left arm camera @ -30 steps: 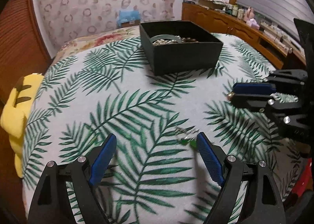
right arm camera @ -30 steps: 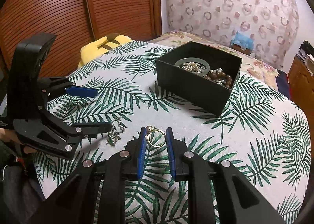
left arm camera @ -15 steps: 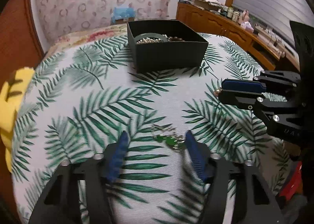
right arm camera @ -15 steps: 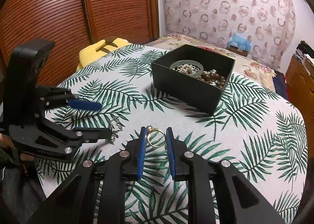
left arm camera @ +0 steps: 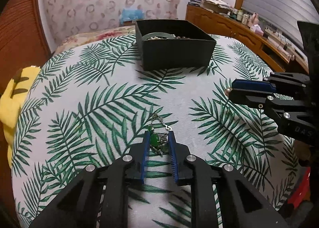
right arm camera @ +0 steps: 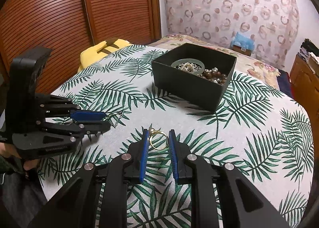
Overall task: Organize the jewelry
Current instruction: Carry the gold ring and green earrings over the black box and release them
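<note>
Left hand-held gripper (left arm camera: 159, 138): narrowed around green pendant necklace (left arm camera: 156, 140) on desk (left arm camera: 119, 98), I'd pinch bead, not chain | right hand-held gripper (right arm camera: 159, 138): I grip pearl ring (right arm camera: 157, 140) | black box (right arm camera: 191, 90) ahead

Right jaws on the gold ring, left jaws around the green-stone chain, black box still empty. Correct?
Not quite: the black box isn't empty. The right wrist view shows a pale bangle, pearls and brown beads inside. The rest holds: right gripper on the gold ring, left gripper around the green-stone chain.
</note>
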